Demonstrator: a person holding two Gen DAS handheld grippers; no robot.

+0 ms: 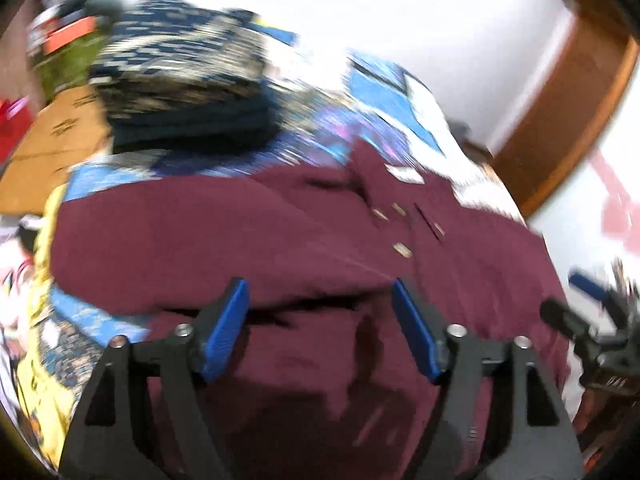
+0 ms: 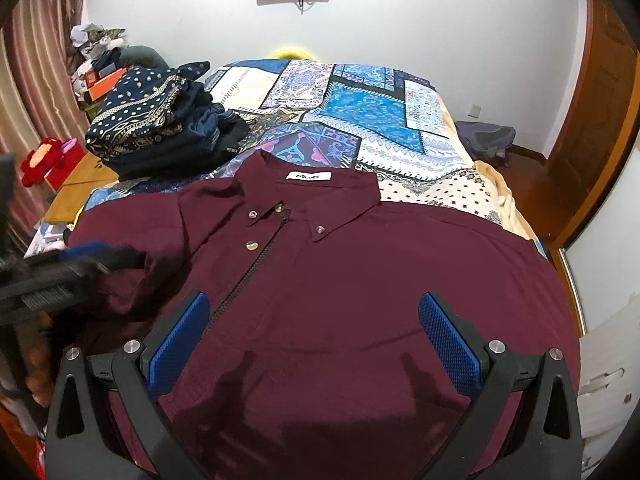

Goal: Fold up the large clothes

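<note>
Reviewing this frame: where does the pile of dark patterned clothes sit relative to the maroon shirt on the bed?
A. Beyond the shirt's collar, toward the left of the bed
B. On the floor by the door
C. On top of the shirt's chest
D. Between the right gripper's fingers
A: in the right wrist view the pile of dark patterned clothes lies on the bedspread past the collar of the maroon shirt, to the left.

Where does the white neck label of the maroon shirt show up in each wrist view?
Left wrist: white neck label, blurred, right of centre, above the buttons.
Right wrist: white neck label, sharp, upper centre, inside the collar.
Shared landmark: pile of dark patterned clothes, upper left in both.
</note>
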